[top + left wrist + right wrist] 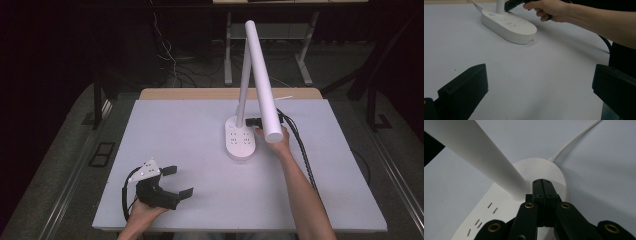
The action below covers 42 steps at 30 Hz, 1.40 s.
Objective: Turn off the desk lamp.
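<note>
Right gripper view has the right gripper (pixel 543 185) with jaws clenched empty above the lamp base (pixel 506 207) mid-worktop beside the stem, probably to press its button squarely, while the left gripper (pixel 177 181) rests released near the front edge.

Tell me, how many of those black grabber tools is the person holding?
2. The left gripper rests open at the table's near left corner; the right gripper is shut, its tips over the lamp base beside the pole.
</note>
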Each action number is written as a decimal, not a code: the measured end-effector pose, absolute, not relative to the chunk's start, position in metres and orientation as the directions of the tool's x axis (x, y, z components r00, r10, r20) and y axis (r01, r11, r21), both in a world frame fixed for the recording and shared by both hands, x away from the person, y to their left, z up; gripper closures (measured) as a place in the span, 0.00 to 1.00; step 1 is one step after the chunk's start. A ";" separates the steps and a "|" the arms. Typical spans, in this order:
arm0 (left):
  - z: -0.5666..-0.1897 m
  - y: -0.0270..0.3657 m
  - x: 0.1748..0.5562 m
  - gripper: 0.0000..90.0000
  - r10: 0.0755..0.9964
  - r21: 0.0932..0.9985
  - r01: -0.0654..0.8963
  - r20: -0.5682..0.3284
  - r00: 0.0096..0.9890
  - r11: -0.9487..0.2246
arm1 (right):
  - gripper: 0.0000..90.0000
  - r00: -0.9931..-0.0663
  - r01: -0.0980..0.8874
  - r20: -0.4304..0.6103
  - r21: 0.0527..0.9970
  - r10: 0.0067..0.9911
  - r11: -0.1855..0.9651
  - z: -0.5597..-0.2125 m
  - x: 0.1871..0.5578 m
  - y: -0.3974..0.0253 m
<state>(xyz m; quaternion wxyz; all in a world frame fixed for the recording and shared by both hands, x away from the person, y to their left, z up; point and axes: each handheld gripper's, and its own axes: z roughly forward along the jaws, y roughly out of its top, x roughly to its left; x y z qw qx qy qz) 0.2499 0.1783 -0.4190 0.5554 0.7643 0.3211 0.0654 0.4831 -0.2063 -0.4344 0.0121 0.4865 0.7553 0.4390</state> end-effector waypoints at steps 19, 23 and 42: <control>-0.419 0.179 0.251 0.00 0.565 0.891 0.421 -0.261 0.783 -0.172 | 1.00 -0.533 0.715 0.376 0.679 0.758 0.166 -0.431 0.481 -0.202; -0.419 0.179 0.250 0.00 0.565 0.891 0.420 -0.259 0.784 -0.174 | 1.00 -0.539 0.713 0.373 0.679 0.755 0.174 -0.431 0.480 -0.200; -0.419 0.180 0.250 0.00 0.567 0.891 0.423 -0.266 0.780 -0.164 | 1.00 -0.531 0.714 0.374 0.681 0.761 0.164 -0.430 0.477 -0.200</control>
